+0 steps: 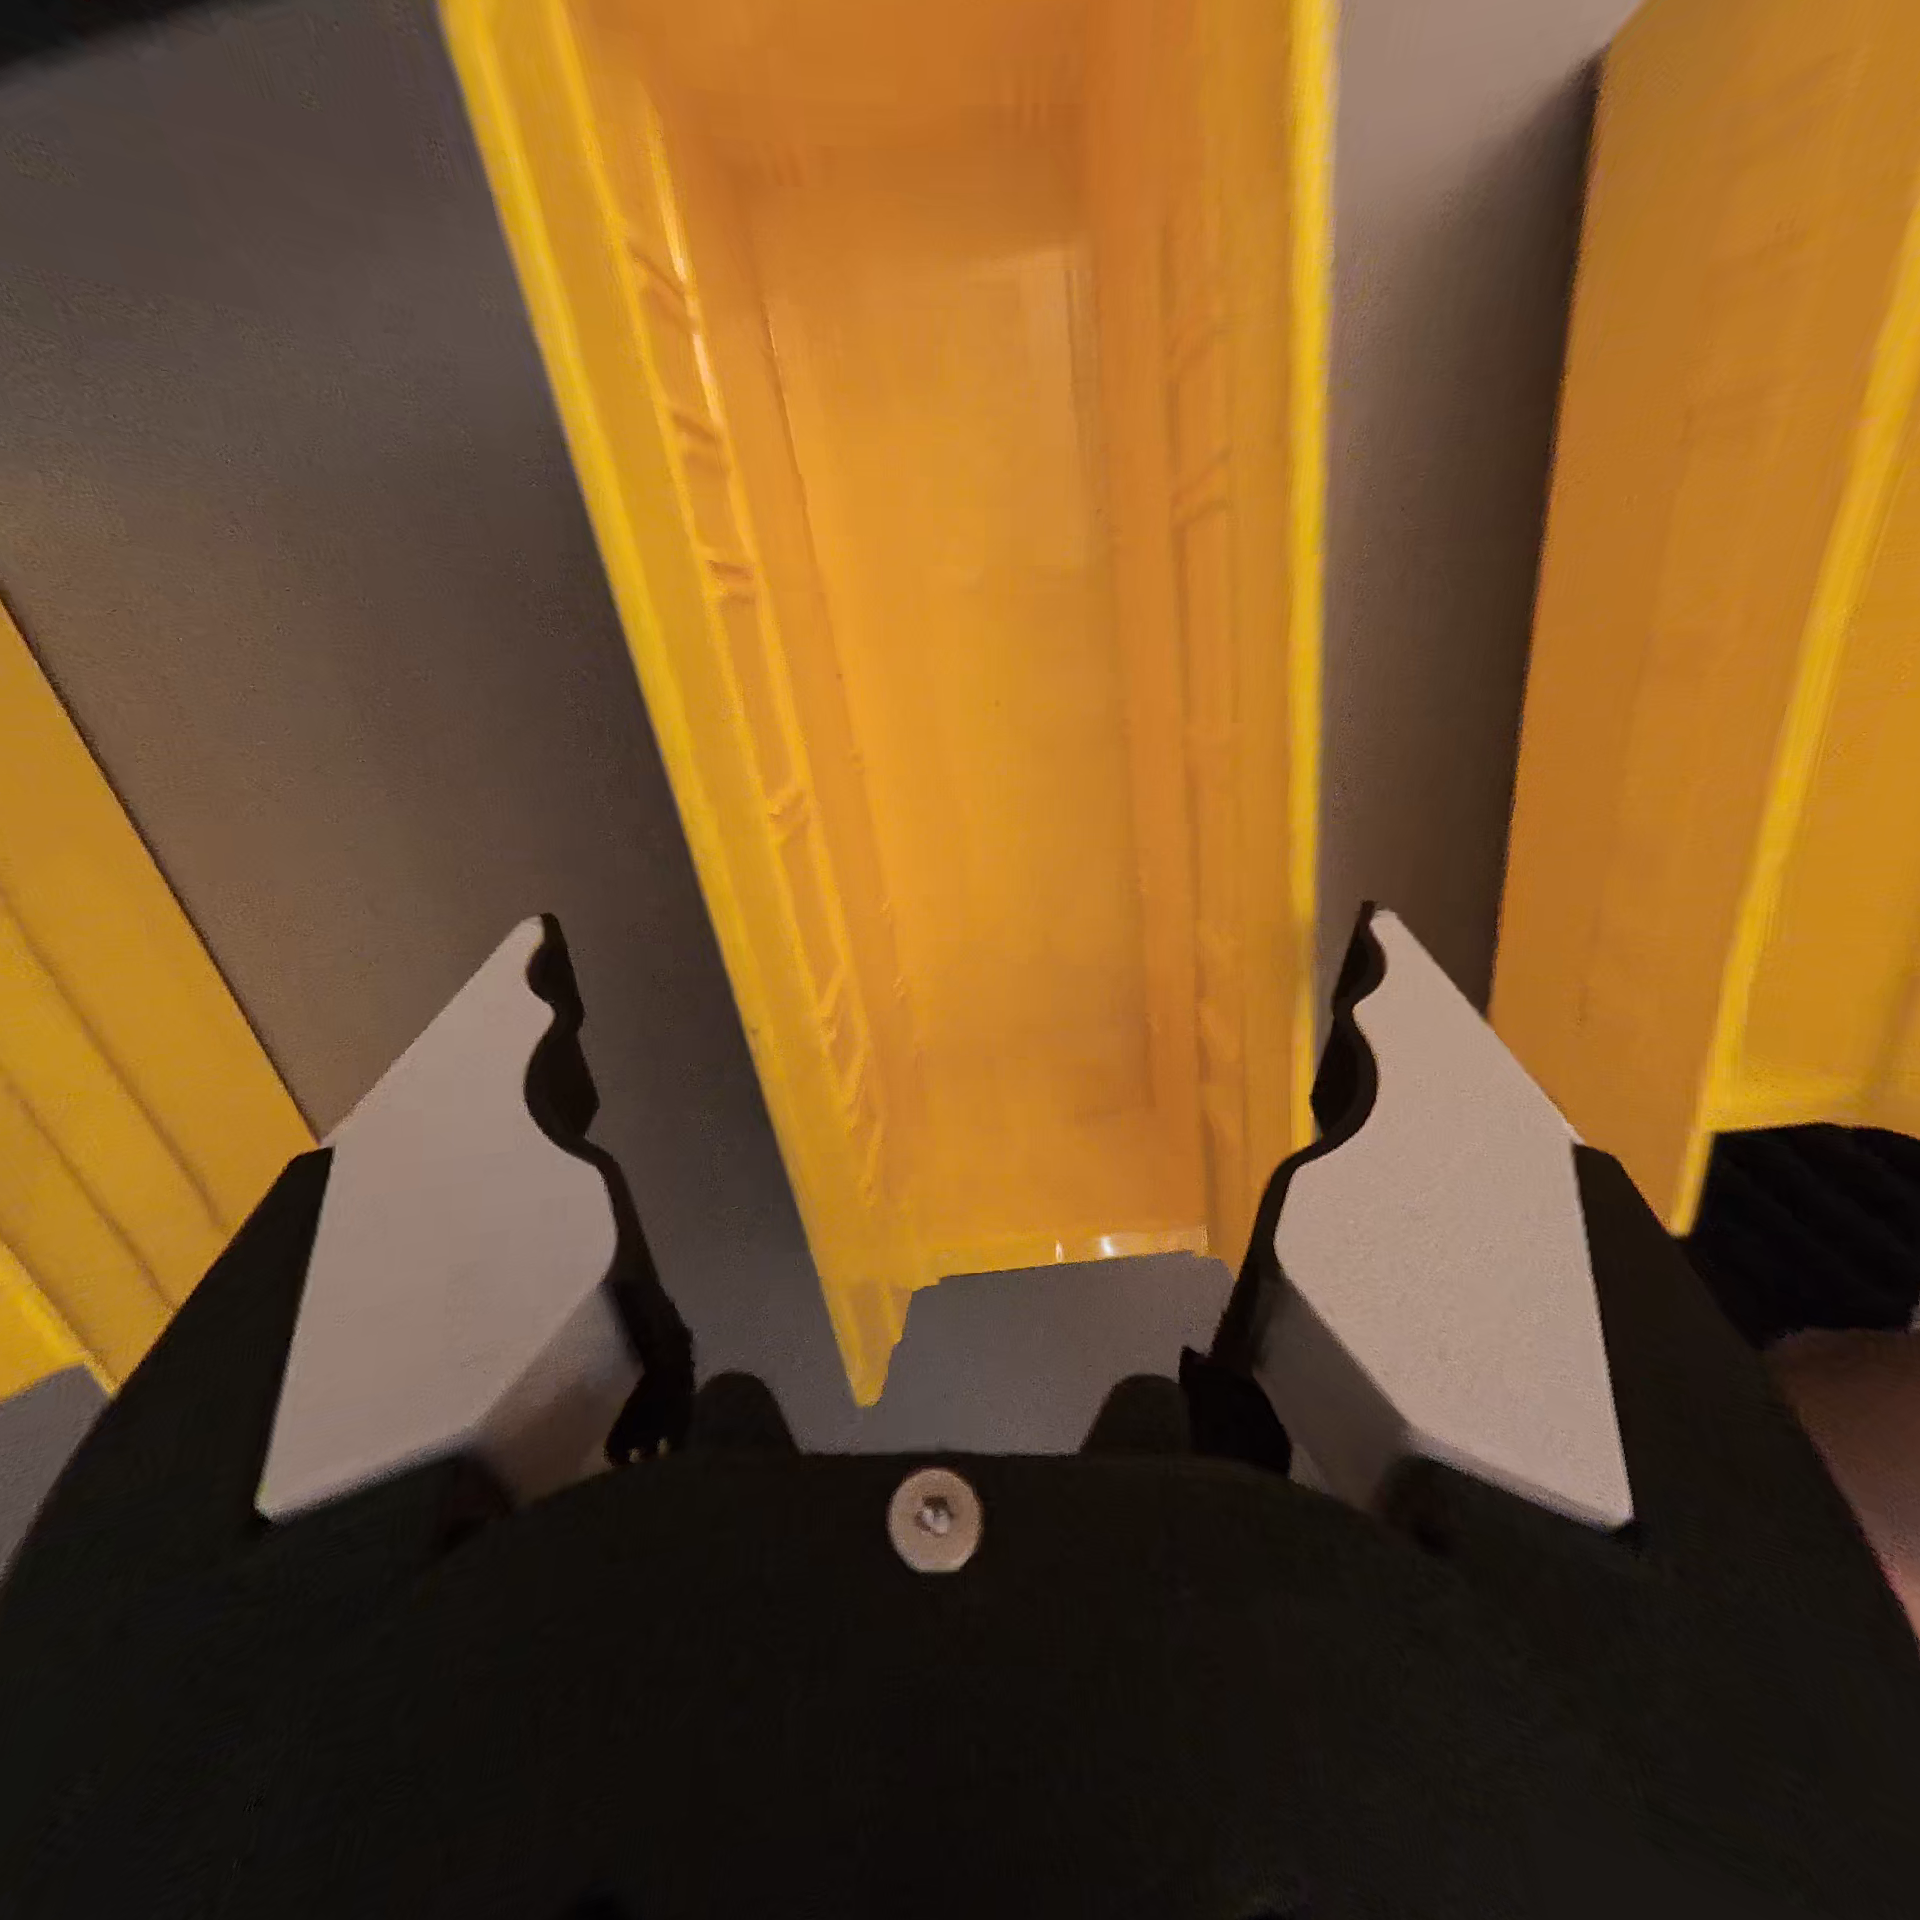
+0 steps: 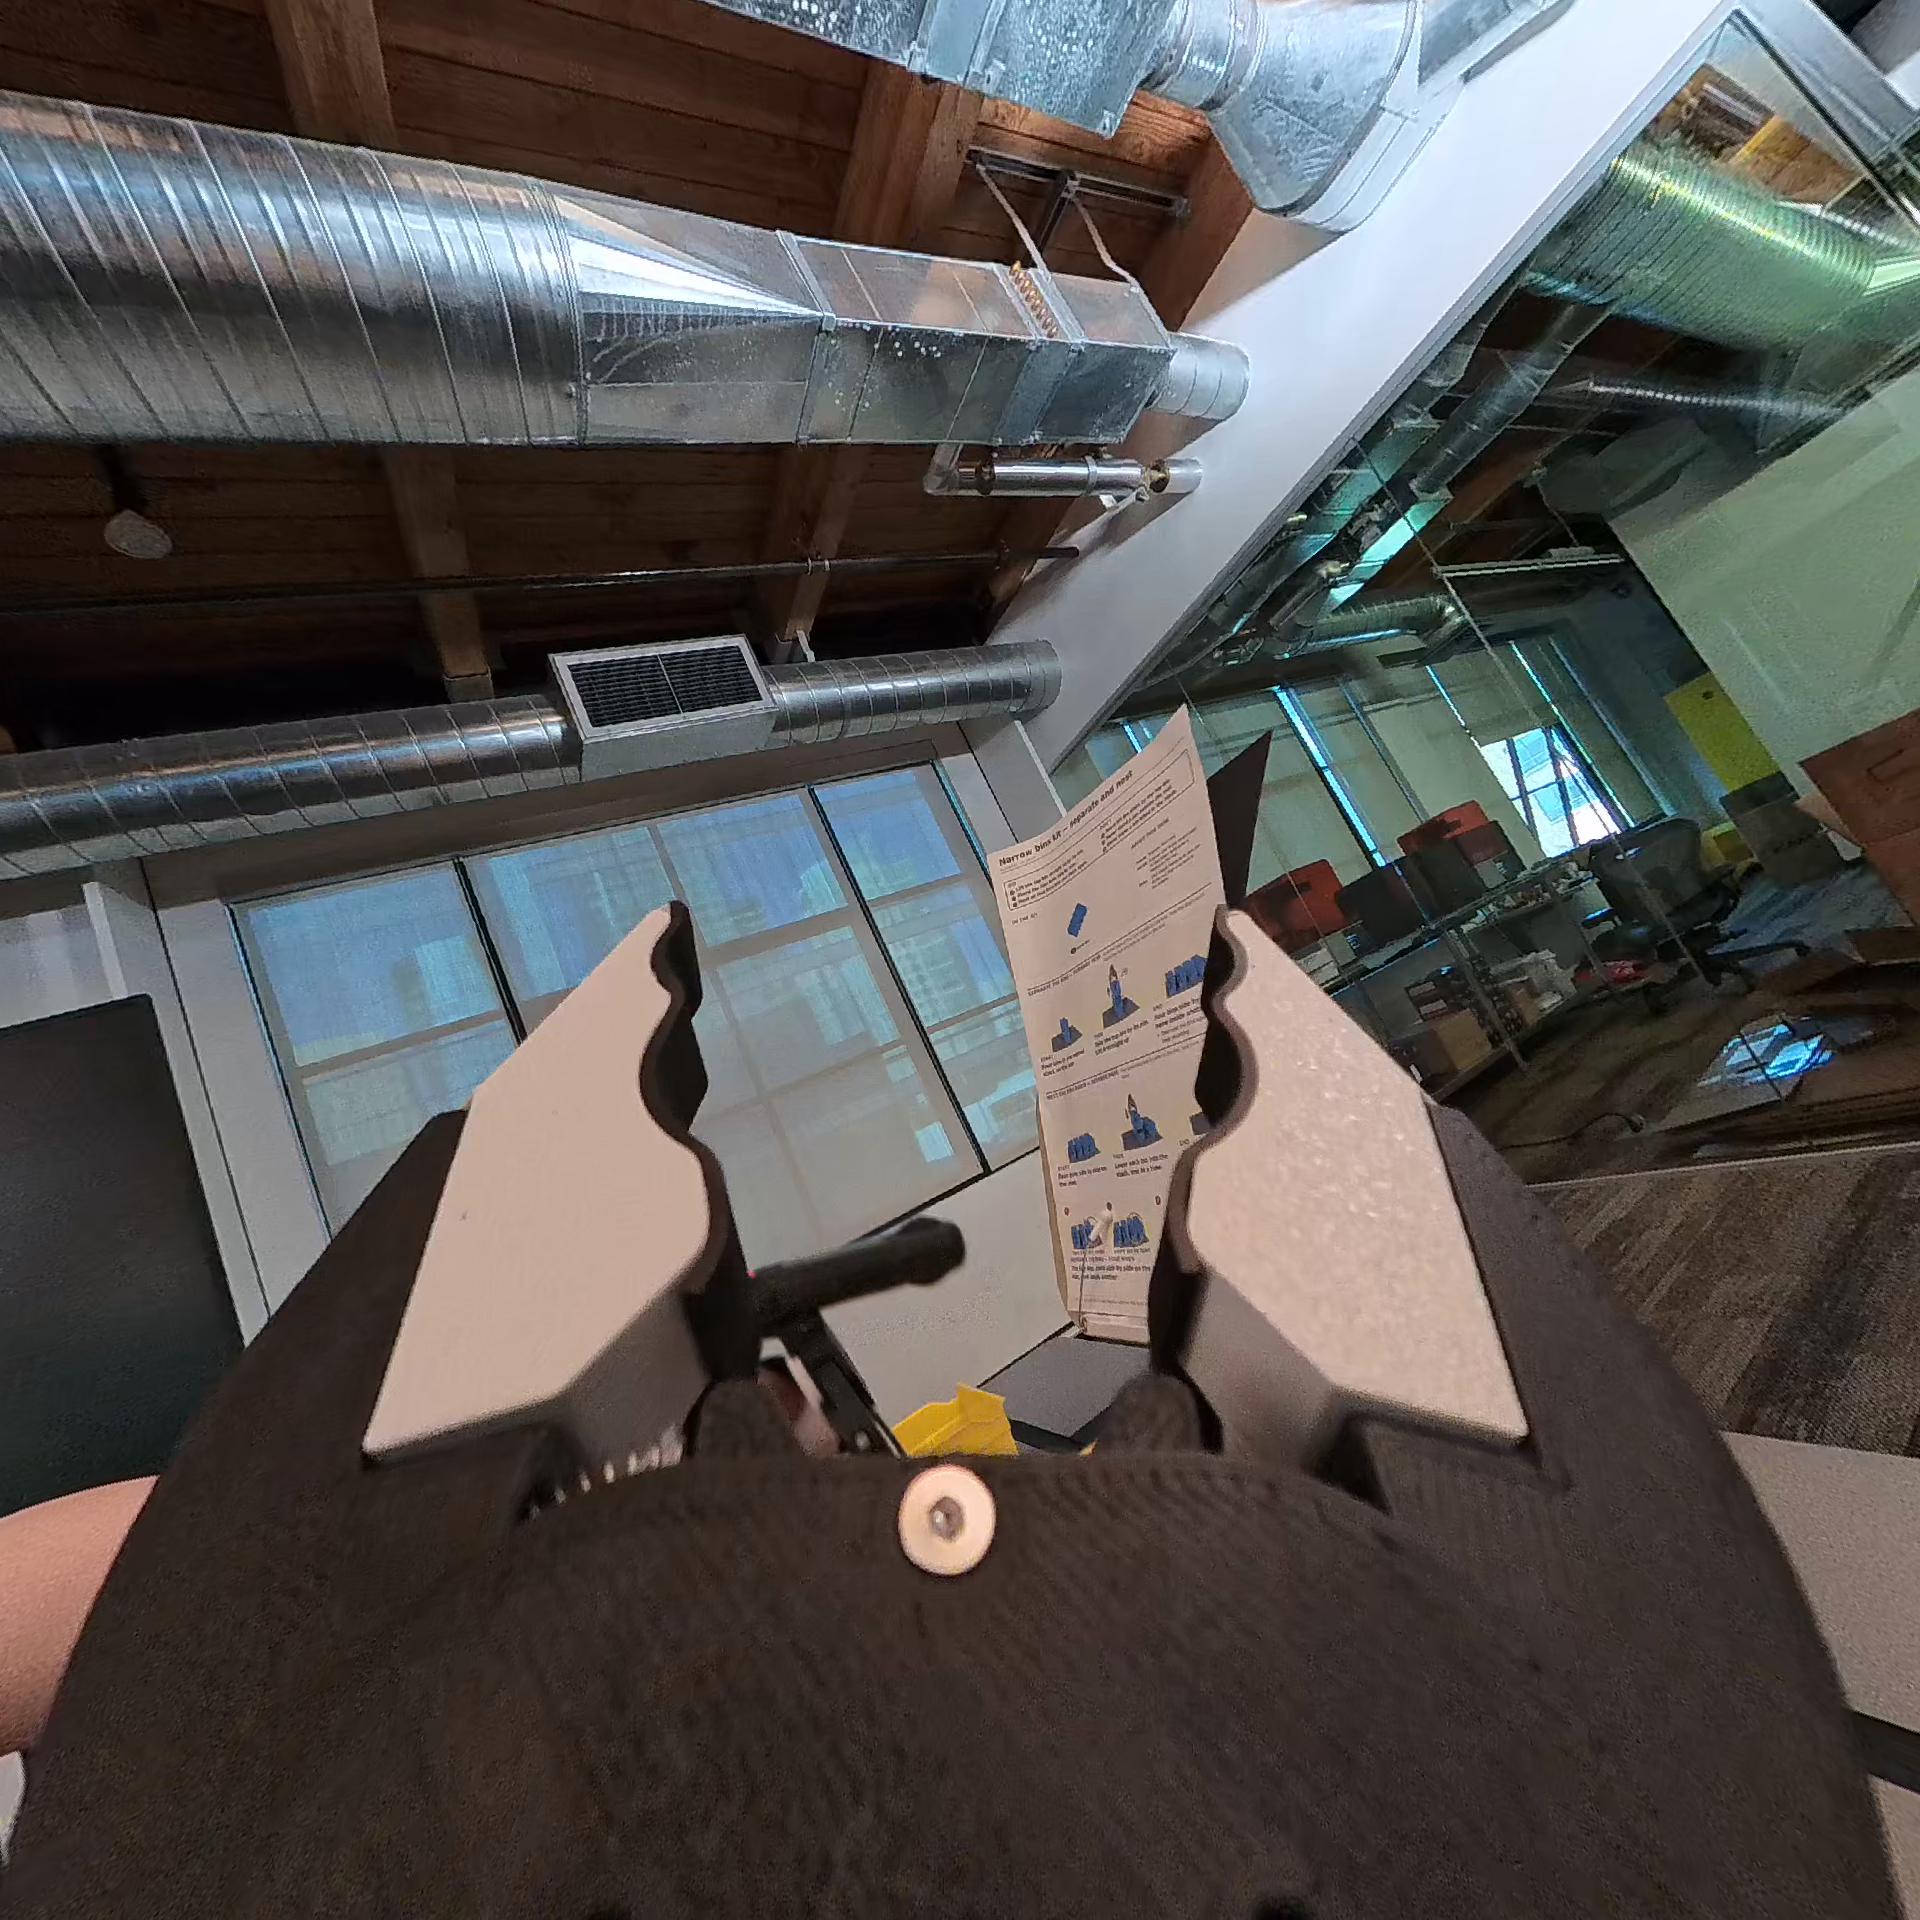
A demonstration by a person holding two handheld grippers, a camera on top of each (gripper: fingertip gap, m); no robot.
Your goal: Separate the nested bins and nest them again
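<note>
Left claw (image 1: 956, 925) spread wide over a yellow bin (image 1: 997, 675) — right claw (image 2: 951, 914) aloft and bare.

Long, narrow yellow bin between the left fingertips, no pad pressing, right pad (image 1: 1351, 1039) just beside its rim; smooth plastic, ribbed along the inner walls, flat on a matte grey surface (image 1: 312, 520). More yellow bins to the right (image 1: 1714, 571) and left (image 1: 94, 987), apart from it. Right claw partly open on air, tilted up toward ribbed metal ducts (image 2: 416, 281), timber ceiling, big windows (image 2: 623, 987) — printed sheet (image 2: 1112, 987) standing behind.
</note>
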